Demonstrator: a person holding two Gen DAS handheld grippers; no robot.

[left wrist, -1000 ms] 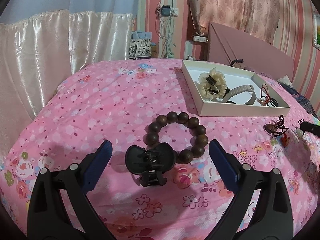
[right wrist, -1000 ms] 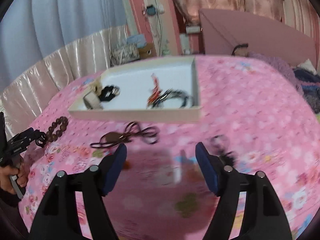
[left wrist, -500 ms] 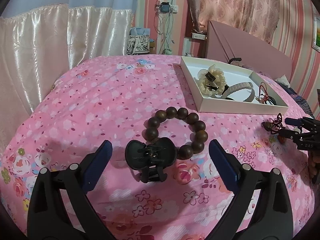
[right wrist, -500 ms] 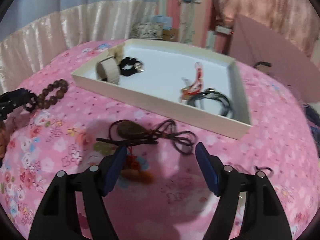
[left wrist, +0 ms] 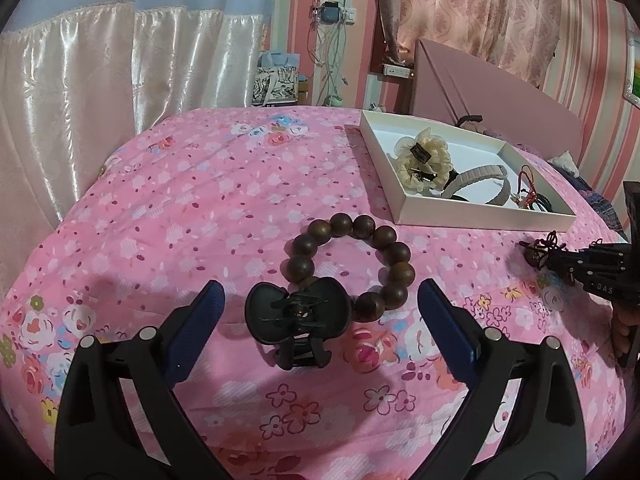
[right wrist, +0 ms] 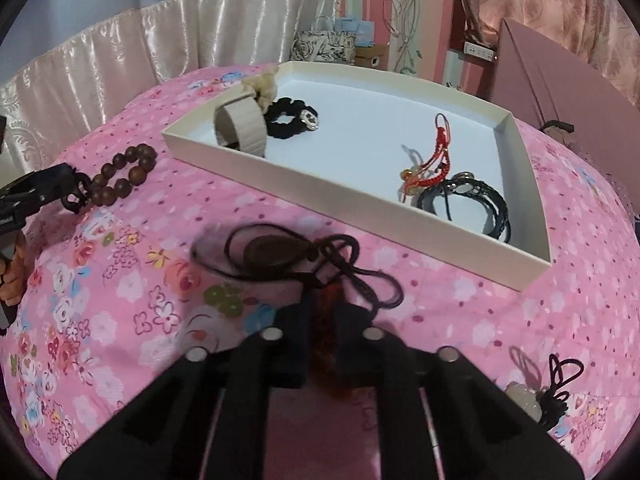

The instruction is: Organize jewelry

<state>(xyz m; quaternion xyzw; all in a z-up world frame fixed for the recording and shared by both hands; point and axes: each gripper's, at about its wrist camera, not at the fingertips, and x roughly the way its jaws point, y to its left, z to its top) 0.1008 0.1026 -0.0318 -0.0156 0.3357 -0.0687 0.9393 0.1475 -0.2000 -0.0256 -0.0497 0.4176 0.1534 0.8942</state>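
Note:
My left gripper (left wrist: 320,320) is open, with its jaws either side of a black claw hair clip (left wrist: 298,318) on the pink bedspread. A brown bead bracelet (left wrist: 352,264) lies just behind the clip and touches it. My right gripper (right wrist: 320,340) is shut on the red tassel (right wrist: 326,354) of a dark pendant necklace (right wrist: 276,256), whose black cord lies looped on the bed. The white tray (right wrist: 360,208) behind it holds a cream scrunchie (left wrist: 424,158), a beige band (right wrist: 240,128), a black scrunchie (right wrist: 290,120), a red cord charm (right wrist: 430,164) and black cords (right wrist: 476,204).
A pale stone charm on a black knotted cord (right wrist: 540,394) lies on the bed at the right of the right wrist view. Satin curtains (left wrist: 100,80) hang at the bed's left and a pink headboard (left wrist: 500,96) stands behind the tray.
My right gripper swung left from open bed toward the pendant necklace, came down on it and closed on its red tassel. My left gripper stayed open around the claw clip.

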